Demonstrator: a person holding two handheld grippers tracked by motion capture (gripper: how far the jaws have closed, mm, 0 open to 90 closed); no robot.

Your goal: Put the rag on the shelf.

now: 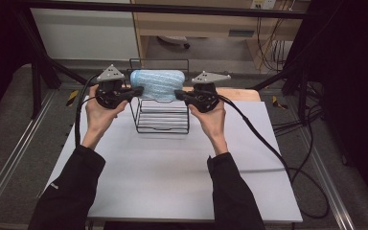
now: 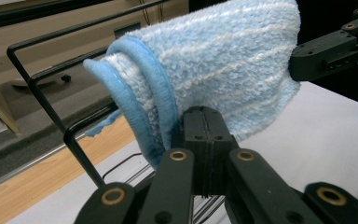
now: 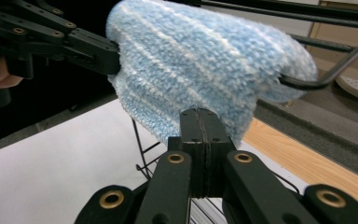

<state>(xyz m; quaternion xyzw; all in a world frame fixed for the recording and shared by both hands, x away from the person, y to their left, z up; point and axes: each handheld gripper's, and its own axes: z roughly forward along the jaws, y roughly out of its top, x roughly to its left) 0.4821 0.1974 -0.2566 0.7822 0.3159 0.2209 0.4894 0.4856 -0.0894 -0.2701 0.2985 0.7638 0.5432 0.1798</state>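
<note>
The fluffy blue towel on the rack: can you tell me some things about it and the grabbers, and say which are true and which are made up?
1. The blue towel hangs over the black wire rack. True.
2. The towel is red with dots. False: it is light blue with pale stripes.
3. The left gripper has its jaws pressed together at one end of the towel. True.
4. The right gripper is wide open and far from the towel. False: its jaws are shut, right at the towel's other end.
5. The rack stands on the floor. False: it stands on the white table.
</note>
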